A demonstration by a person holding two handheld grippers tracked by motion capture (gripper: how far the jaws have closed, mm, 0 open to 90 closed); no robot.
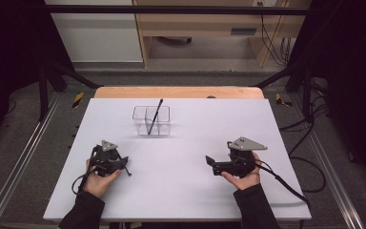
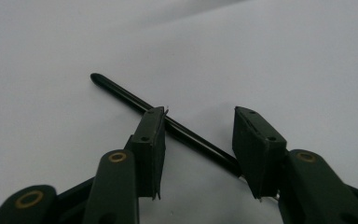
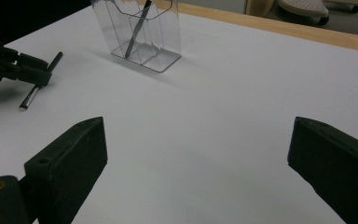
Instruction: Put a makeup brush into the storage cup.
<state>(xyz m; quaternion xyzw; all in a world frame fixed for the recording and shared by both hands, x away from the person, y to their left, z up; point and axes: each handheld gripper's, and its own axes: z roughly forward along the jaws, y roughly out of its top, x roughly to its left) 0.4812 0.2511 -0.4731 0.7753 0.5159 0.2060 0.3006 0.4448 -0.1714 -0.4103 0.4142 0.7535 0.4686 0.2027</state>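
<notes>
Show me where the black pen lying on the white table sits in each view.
High view: black pen at lower left, under the left gripper.
Left gripper view: centre, slanting between the fingers.
Right gripper view: upper left, under that gripper.
Shared landmark: clear plastic holder, also in the right gripper view.

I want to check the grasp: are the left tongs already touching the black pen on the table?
Cannot tell. In the left gripper view the black pen lies between the left tongs, passing right by one pad, with a gap to the other.
</notes>
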